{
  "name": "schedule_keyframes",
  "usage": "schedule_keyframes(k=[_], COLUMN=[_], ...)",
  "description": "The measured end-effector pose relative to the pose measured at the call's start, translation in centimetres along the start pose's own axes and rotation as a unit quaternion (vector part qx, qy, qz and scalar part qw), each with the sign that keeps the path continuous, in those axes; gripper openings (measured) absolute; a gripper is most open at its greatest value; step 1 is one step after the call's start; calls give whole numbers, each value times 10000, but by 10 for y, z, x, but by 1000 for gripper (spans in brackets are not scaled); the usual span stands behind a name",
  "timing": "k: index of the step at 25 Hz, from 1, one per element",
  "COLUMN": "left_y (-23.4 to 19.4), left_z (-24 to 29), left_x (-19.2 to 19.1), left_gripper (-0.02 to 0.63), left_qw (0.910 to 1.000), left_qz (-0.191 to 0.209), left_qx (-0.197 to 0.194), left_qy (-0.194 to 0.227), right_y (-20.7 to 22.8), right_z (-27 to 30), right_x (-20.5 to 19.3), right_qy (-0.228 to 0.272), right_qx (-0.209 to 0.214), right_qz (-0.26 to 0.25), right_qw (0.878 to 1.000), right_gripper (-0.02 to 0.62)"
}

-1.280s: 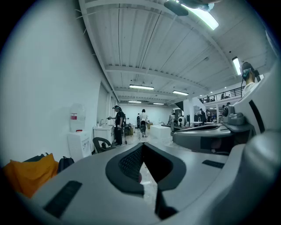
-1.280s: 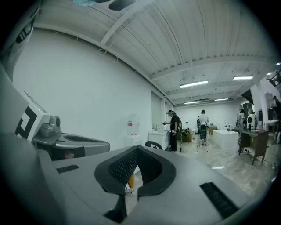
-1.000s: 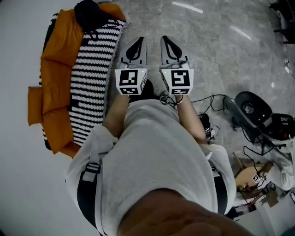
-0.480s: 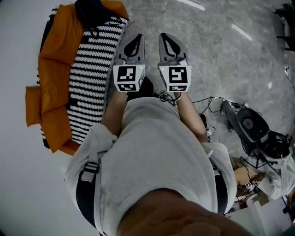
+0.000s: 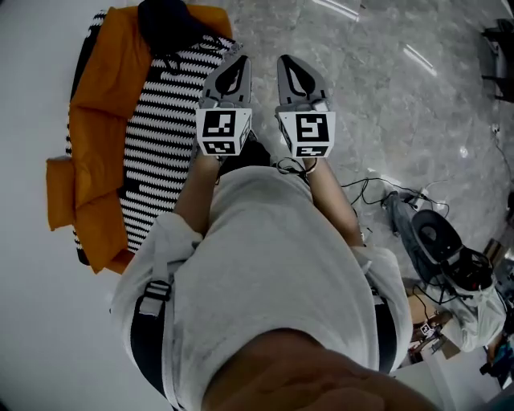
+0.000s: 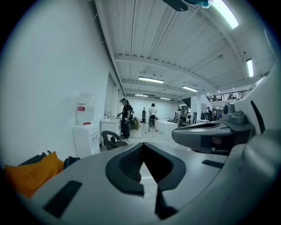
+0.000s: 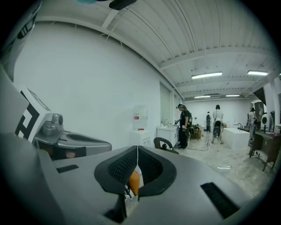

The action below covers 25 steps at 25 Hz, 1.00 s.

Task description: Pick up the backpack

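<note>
The biggest thing to get in the way is the orange sofa [image 5: 104,72] along the left wall, with a loose cushion [image 5: 58,185] and a striped throw [image 5: 161,120] lying on it; a reach across it could drag the throw up with the bag or catch the cushion instead; the backpack [image 5: 165,22], which I take to be the dark lump at the far end of that sofa, sits well ahead of both claws on soft covers, so I judge it may slump or roll when nudged; its straps are too dark to pick out from here, and a grab at bare fabric would likely slip; on the right, cables [image 5: 373,189] trail over the floor [image 5: 385,80] toward a dark machine [image 5: 434,237] and could trip the person on a careless step; smallest are the 2 claws themselves; the left gripper [image 5: 236,66] and the right gripper [image 5: 291,68] are held side by side, close to level, each with its jaws pressed together and nothing between them; arriving like that they would only poke the bag, so they must part before contact, and 2 claws so near each other could knock together.
</note>
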<state>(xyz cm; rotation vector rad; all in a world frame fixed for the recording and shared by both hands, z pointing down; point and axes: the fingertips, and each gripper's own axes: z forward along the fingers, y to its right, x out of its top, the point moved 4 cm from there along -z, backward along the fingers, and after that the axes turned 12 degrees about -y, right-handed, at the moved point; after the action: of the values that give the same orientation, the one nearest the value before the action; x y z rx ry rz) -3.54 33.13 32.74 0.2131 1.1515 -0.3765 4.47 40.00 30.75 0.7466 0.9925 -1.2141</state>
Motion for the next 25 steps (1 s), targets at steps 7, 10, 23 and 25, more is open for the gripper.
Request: schedule_keyframes(k=[7,10,23,25], left_y=[-59,-83,-148,-155], left_z=[14,14,23,30], left_x=[3,-1,1,3], left_gripper=[11,11,12,11], left_qw=[10000,9998,9951,9934], left_qz=[-5,-128,-499,-558], left_qx=[41,149,839,979], left_qy=[-46,-95,-170,-210], right_y=[-25,-42,-73,-71], right_z=[58,78,144,157], right_x=[24,33,68,73], right_qy=[45,-1,78,95], right_qx=[113,283,1072,1240], right_qz=[-23,-102,-448,-508], right_qw=[9999,9995,9932,9909], right_gripper=[38,38,38,38])
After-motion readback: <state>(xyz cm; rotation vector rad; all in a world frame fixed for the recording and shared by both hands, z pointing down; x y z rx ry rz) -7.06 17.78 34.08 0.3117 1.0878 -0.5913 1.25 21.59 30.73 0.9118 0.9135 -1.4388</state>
